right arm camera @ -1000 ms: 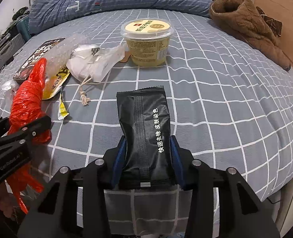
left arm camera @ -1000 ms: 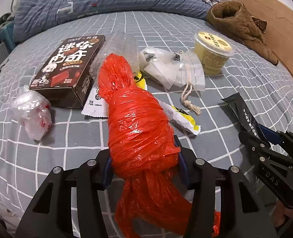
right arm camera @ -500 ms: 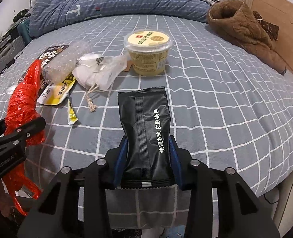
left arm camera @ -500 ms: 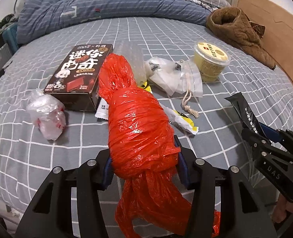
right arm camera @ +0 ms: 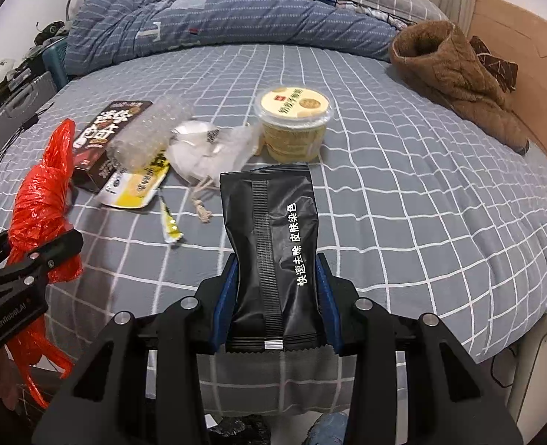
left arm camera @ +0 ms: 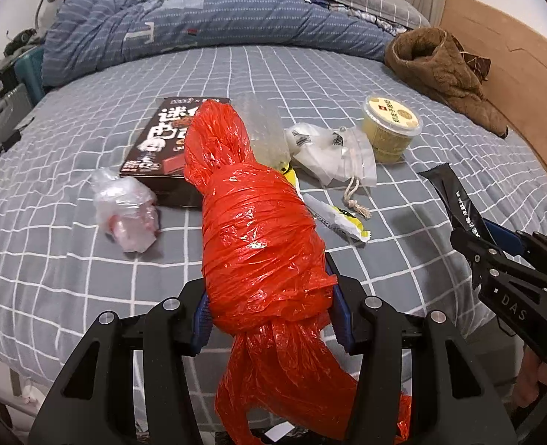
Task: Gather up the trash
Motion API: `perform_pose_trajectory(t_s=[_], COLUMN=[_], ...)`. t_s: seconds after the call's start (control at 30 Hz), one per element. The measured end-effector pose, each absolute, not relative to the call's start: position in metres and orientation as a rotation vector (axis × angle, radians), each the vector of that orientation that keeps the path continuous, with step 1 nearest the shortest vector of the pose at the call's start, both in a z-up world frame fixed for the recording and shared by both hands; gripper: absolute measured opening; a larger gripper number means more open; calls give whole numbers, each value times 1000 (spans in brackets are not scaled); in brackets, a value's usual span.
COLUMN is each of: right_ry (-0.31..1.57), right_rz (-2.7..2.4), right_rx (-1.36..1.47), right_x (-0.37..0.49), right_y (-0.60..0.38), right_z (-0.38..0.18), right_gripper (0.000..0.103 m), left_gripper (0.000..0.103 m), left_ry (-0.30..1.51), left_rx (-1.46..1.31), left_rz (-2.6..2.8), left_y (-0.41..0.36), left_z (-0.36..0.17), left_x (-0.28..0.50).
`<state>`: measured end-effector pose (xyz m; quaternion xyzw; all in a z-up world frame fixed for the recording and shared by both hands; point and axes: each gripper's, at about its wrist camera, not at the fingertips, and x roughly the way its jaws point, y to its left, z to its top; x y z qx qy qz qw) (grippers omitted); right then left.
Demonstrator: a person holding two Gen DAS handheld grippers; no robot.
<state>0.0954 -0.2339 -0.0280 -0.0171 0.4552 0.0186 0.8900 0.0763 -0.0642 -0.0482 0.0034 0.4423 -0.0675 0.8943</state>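
I count two black claws, the left claw and the right claw. One knotted red plastic bag. One black foil sachet with white print. On the bed: one dark brown printed carton, one crumpled clear plastic bag, one clear bubble-wrap piece, one white drawstring pouch, one yellow lidded plastic tub, two yellow-and-white torn wrappers, one brown fleece garment, one blue striped quilt.

Both wrist cameras look down over the bed.
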Motion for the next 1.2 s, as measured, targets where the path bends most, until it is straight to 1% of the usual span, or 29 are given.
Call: perform_pose_trajectory(t_s=[1.2], right_ry=[868], right_rz=[85], right_rx=[-34], right_x=[12], right_y=[-200], right_z=[9], right_gripper=[39], left_gripper=[49], left_ry=[874], left_rx=[-62], left_rz=[-114], left_y=[-38], left_z=[-26], left_x=[-18])
